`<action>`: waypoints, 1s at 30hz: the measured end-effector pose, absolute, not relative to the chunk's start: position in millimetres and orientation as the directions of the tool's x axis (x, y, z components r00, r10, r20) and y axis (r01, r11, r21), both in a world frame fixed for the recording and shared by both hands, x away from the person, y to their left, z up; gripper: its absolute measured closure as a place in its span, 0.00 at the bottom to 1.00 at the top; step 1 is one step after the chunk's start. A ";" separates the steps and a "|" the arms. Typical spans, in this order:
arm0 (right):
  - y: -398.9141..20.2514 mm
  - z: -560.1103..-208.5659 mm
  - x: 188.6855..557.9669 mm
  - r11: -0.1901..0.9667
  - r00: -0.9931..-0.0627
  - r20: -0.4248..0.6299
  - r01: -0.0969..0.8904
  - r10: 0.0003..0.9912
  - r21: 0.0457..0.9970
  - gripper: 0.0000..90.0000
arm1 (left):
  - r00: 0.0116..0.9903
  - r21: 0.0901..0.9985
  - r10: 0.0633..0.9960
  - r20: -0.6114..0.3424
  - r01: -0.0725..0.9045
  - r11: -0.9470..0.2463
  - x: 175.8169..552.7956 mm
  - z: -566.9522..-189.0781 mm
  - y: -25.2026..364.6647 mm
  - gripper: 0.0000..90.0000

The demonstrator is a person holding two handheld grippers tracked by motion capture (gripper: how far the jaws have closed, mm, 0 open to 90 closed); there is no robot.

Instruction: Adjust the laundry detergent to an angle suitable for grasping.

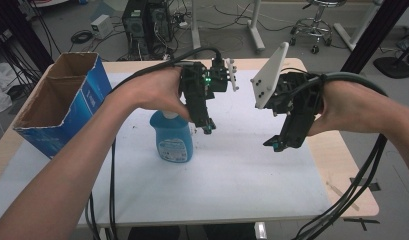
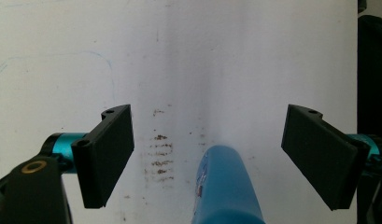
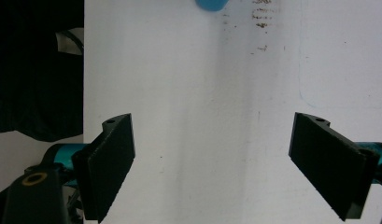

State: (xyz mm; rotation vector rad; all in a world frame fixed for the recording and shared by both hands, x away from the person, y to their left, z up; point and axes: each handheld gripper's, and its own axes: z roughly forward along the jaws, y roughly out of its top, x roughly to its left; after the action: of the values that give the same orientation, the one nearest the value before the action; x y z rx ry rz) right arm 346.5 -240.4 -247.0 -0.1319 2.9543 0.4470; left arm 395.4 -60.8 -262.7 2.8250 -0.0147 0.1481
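A blue bottle [image 1: 174, 138] with a white label stands upright on the white sheet [image 1: 242, 175] left of the table's middle. My left gripper [image 1: 208, 128] hangs just right of the bottle's top and points down. In the left gripper view its jaws [image 2: 209, 140] stand wide open; the bottle [image 2: 228, 186] rises from the bottom edge between them, and neither pad touches it. My right gripper [image 1: 274, 145] hovers over the sheet further right, tilted down. Its jaws [image 3: 212, 140] are open with nothing between them, and the bottle [image 3: 211, 4] shows at the top edge.
An open cardboard box [image 1: 62, 100] with blue printed sides stands at the table's left edge. Brown smudges [image 2: 159, 156] mark the sheet near the bottle. Behind the table are a computer tower [image 1: 144, 25], a stool [image 1: 314, 25] and floor cables. Thick cables trail from both grippers.
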 end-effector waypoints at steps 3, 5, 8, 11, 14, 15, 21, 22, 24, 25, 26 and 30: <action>-240.5 -245.9 345.4 0.952 -0.985 -0.164 -0.105 -0.058 0.288 0.15 | 0.994 0.311 0.009 0.104 -0.024 -0.950 395.0 -261.4 -59.3 0.19; -240.3 -245.0 344.5 0.952 -0.984 -0.166 -0.103 -0.057 0.287 0.15 | 0.994 0.311 0.009 0.106 -0.025 -0.950 394.4 -261.1 -58.8 0.19; -239.7 -243.1 344.0 0.952 -0.984 -0.168 -0.107 -0.060 0.288 0.15 | 0.994 0.310 0.010 0.106 -0.024 -0.950 393.8 -260.9 -58.7 0.19; -238.6 -242.5 342.6 0.951 -0.984 -0.170 -0.106 -0.058 0.290 0.15 | 0.994 0.314 0.006 0.105 -0.028 -0.949 393.6 -260.6 -59.1 0.19; -238.2 -243.4 342.5 0.952 -0.984 -0.168 -0.108 -0.061 0.286 0.15 | 0.994 0.316 0.007 0.106 -0.027 -0.948 393.5 -260.3 -59.5 0.19; -238.5 -243.6 342.7 0.952 -0.984 -0.168 -0.107 -0.060 0.288 0.15 | 0.994 0.317 0.007 0.107 -0.028 -0.948 393.1 -260.1 -59.5 0.19; -239.5 -241.2 341.6 0.952 -0.983 -0.174 -0.104 -0.055 0.287 0.15 | 0.994 0.316 0.009 0.110 -0.027 -0.949 390.7 -258.4 -57.5 0.19; -239.2 -241.0 341.3 0.952 -0.983 -0.174 -0.106 -0.057 0.288 0.15 | 0.994 0.316 0.010 0.110 -0.026 -0.948 390.4 -258.0 -57.3 0.19; -238.8 -240.4 340.7 0.952 -0.982 -0.177 -0.112 -0.062 0.286 0.15 | 0.994 0.317 0.010 0.110 -0.026 -0.948 390.6 -257.4 -56.8 0.19; -238.6 -240.2 340.6 0.951 -0.982 -0.178 -0.111 -0.061 0.288 0.15 | 0.994 0.317 0.011 0.109 -0.024 -0.948 390.8 -257.2 -56.5 0.19; -238.7 -239.9 340.4 0.951 -0.982 -0.180 -0.109 -0.058 0.290 0.15 | 0.994 0.318 0.013 0.108 -0.022 -0.948 391.2 -257.1 -56.2 0.19; -239.8 -239.2 339.8 0.952 -0.982 -0.182 -0.107 -0.056 0.288 0.15 | 0.994 0.318 0.010 0.107 -0.024 -0.948 391.3 -256.9 -56.7 0.19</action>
State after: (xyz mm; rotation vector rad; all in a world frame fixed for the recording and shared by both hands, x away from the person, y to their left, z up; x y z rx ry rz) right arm 339.8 -239.8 -239.2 -0.1233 2.9329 0.4467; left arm 391.3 -56.7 -256.9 2.8127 -0.0100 0.1530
